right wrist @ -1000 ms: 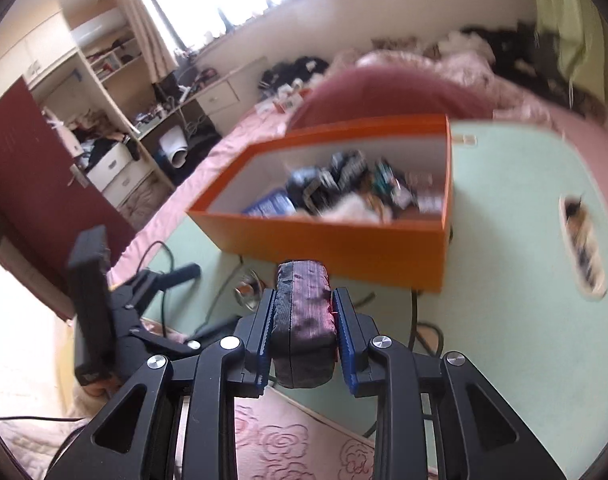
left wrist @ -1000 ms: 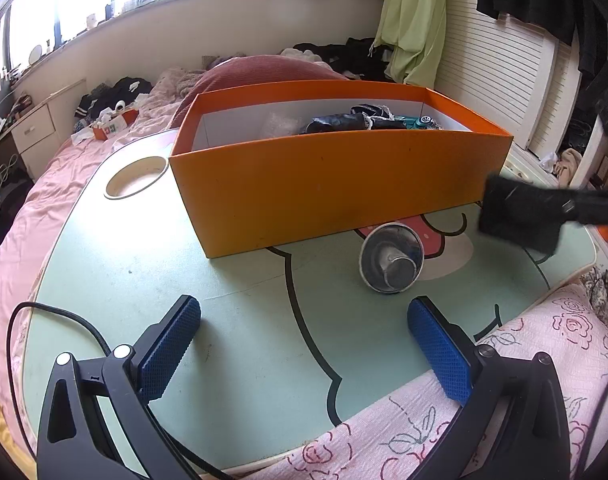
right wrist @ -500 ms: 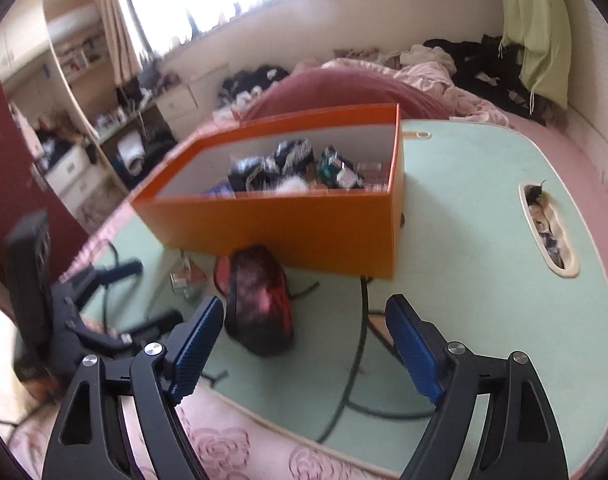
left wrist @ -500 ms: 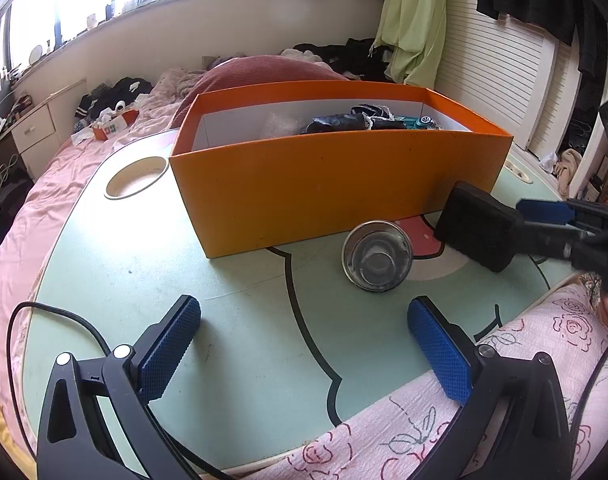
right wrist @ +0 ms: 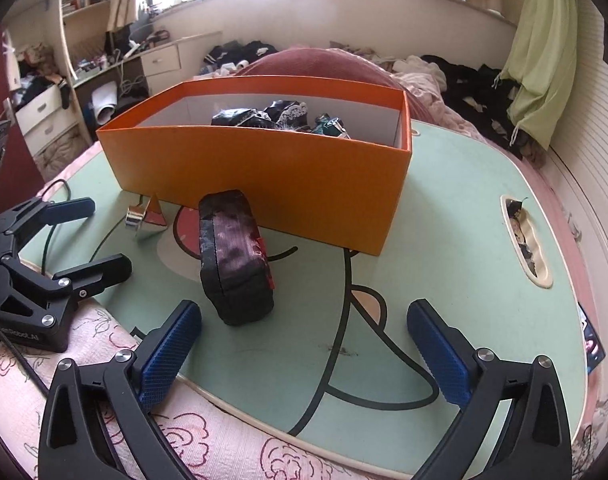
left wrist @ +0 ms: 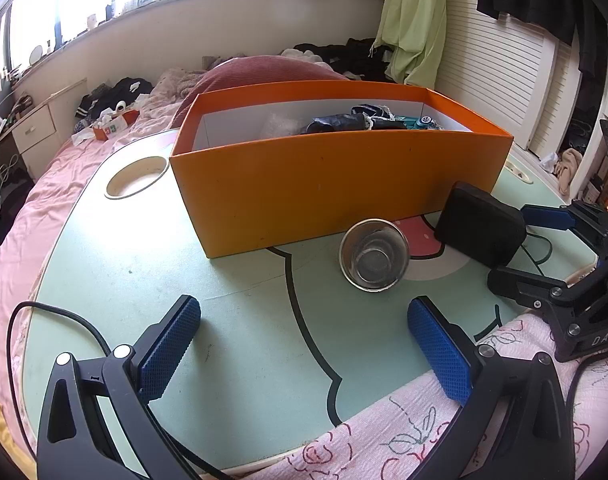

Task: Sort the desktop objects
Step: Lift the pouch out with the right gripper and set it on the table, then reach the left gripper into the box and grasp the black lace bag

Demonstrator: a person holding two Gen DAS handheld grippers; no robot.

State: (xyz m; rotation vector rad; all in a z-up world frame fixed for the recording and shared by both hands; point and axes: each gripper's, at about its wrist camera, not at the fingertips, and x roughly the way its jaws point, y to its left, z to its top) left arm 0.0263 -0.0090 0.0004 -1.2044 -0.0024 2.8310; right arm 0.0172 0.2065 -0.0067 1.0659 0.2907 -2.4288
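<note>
Both jaws stood wide apart: we had just released the black pouch [right wrist: 236,258] from our right gripper [right wrist: 304,344] onto the green table [left wrist: 232,320], beside the steel cup [left wrist: 374,254], apparently touching the orange box [left wrist: 336,184], so neither is sorted yet.

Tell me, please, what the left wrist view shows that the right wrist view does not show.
Only the left wrist view shows the round cup hole in the table and the open mouth of the metal cup, which lies on its side. Only the right wrist view shows the oval slot at the table's far side and the worn, pinkish face of the black case. Both show the orange box with clutter inside, the case standing on edge before it, the green table, and both grippers, left gripper and right gripper, open.
</note>
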